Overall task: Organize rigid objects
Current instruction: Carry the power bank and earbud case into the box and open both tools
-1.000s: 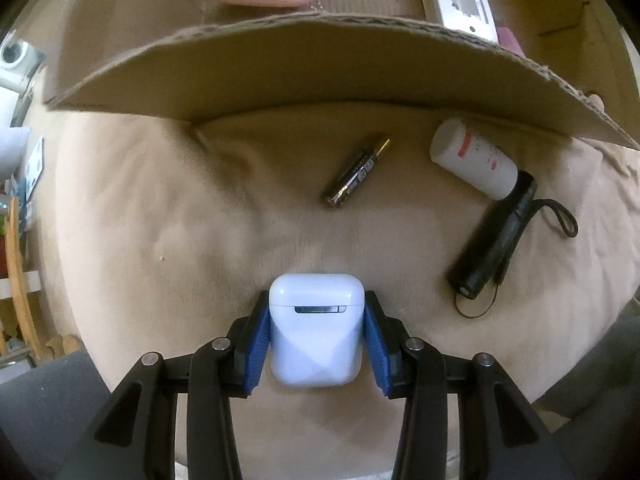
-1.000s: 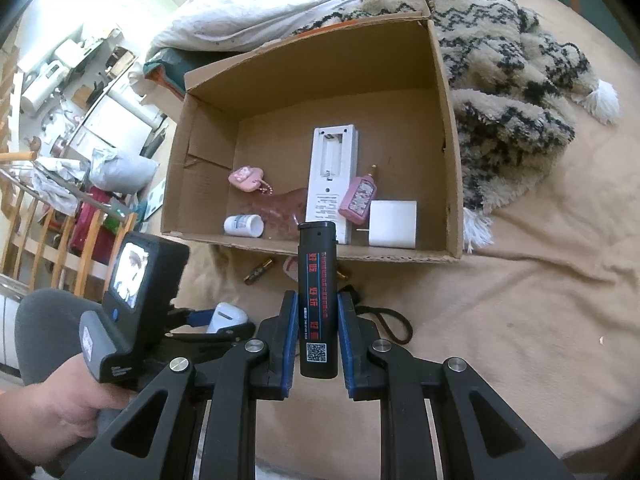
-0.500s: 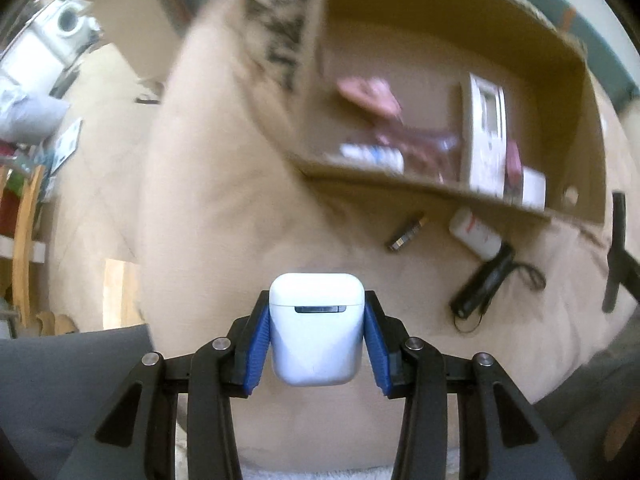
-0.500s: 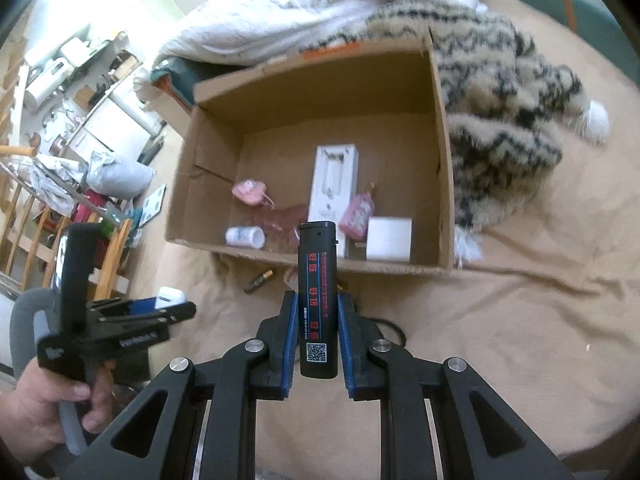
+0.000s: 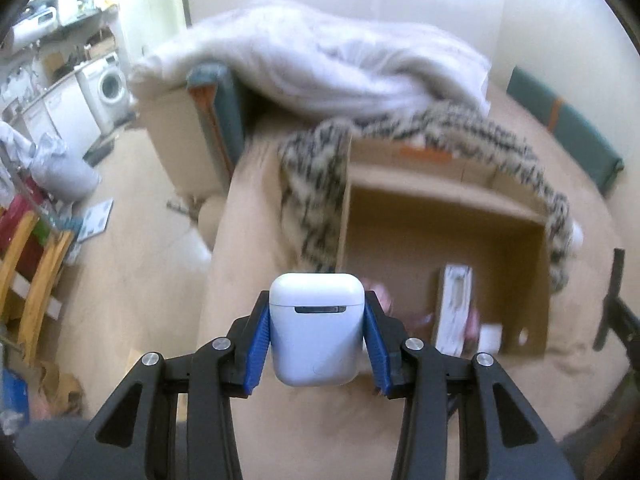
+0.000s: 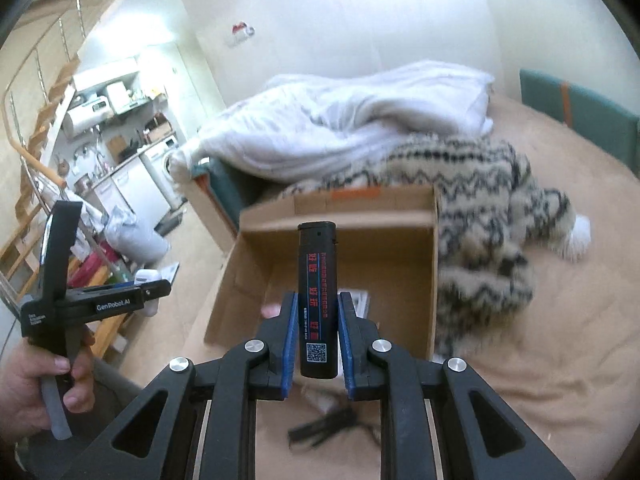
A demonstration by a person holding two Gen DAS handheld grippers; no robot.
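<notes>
My left gripper is shut on a white earbuds case, held in the air to the left of the open cardboard box. My right gripper is shut on a black lighter with red print, held upright in front of the same box. The left gripper also shows at the left of the right wrist view, with the case's top visible. Inside the box lie a white remote-like slab, a white cube and pink items.
The box sits on a tan bed. A patterned fuzzy blanket lies against the box's right and back, with a white duvet behind. A black flashlight lies on the bed below my right gripper. Floor and wooden furniture are at left.
Both grippers have risen and tilted up, so the views now look across the box toward the room. The left gripper lifted the earbuds case off the bed. Both holds are unchanged.
</notes>
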